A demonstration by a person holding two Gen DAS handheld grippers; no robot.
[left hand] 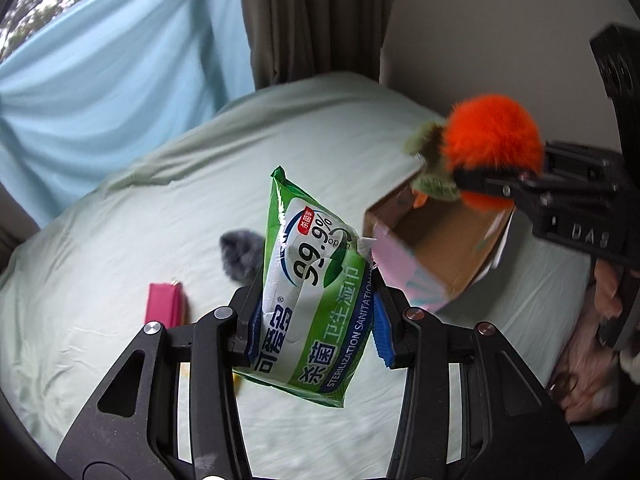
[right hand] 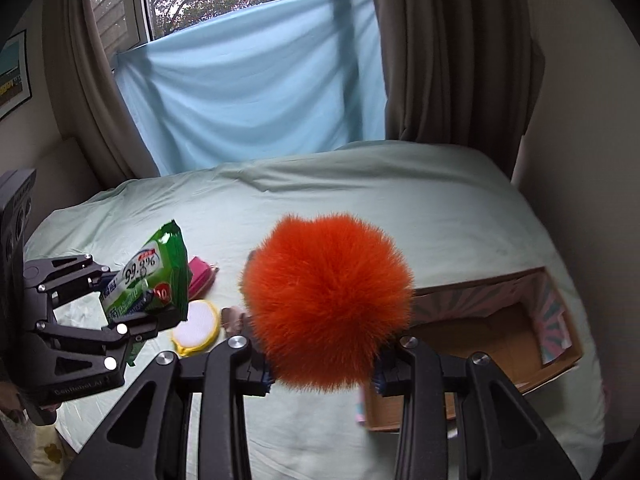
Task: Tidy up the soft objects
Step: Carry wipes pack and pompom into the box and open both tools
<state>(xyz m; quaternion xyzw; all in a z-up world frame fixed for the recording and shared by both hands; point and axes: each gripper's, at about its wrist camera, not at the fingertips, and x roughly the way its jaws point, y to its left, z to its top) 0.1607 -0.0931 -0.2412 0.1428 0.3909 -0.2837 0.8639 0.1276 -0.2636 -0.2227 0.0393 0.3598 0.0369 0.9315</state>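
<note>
My left gripper (left hand: pixel 316 320) is shut on a green and white pack of wet wipes (left hand: pixel 316 280), held above the bed; the pack also shows in the right wrist view (right hand: pixel 148 276). My right gripper (right hand: pixel 322 376) is shut on a fluffy orange pom-pom toy (right hand: pixel 328 304), which has a green fuzzy part (left hand: pixel 430 168) in the left wrist view. In that view the toy (left hand: pixel 492 140) hangs above the far end of an open cardboard box (left hand: pixel 444 240). The box lies to the right in the right wrist view (right hand: pixel 496 332).
On the pale green bed sheet (left hand: pixel 120 240) lie a grey fluffy ball (left hand: pixel 240 256), a pink pouch (left hand: pixel 164 304) and a yellow-rimmed white round pad (right hand: pixel 196 324). A blue cloth (right hand: pixel 256 100) and brown curtains (right hand: pixel 452 52) hang behind the bed.
</note>
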